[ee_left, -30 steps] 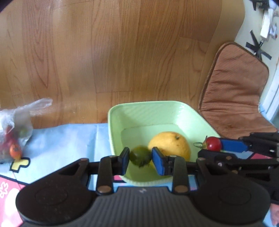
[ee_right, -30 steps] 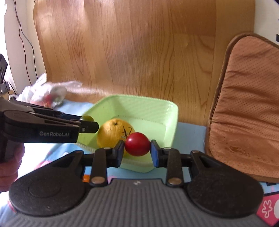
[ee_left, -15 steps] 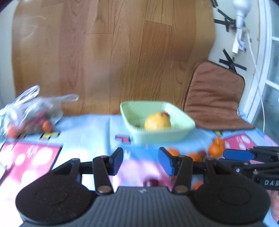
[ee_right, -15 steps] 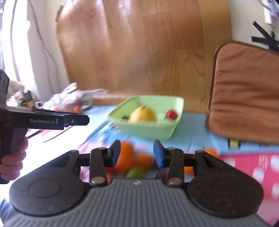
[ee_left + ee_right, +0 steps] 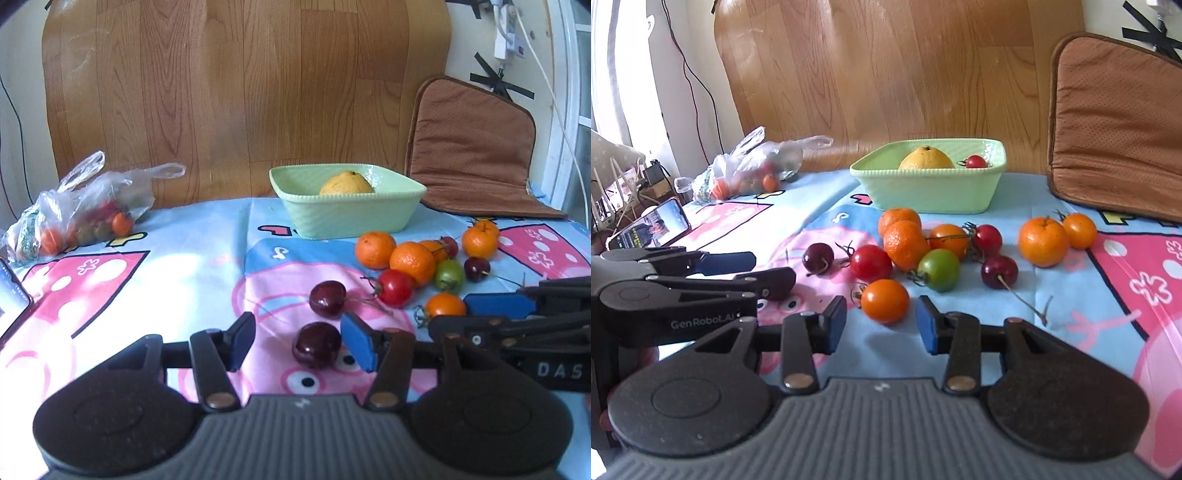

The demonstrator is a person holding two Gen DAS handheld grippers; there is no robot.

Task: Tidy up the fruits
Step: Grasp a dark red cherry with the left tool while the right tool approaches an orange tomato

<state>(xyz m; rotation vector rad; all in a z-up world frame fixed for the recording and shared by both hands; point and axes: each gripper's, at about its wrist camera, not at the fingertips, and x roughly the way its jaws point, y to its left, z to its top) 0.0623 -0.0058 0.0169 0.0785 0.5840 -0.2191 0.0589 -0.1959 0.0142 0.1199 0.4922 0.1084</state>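
The left gripper (image 5: 746, 269), printed "GenRobot.AI", and the right gripper (image 5: 491, 314), lettered "DAS" before the frame cuts it off, both stand with jaws apart, holding nothing. A dark red round cherry (image 5: 317, 344) lies between the left fingers; a small orange tomato (image 5: 885, 301) lies just ahead of the right fingers. Beyond both tools, the pale green ribbed square bowl (image 5: 934, 188) holds a yellow citrus fruit (image 5: 926, 158) and a red cherry tomato (image 5: 976, 161); its floor is hidden. Left of it, a clear plastic bag (image 5: 85, 206) holds indistinct fruits.
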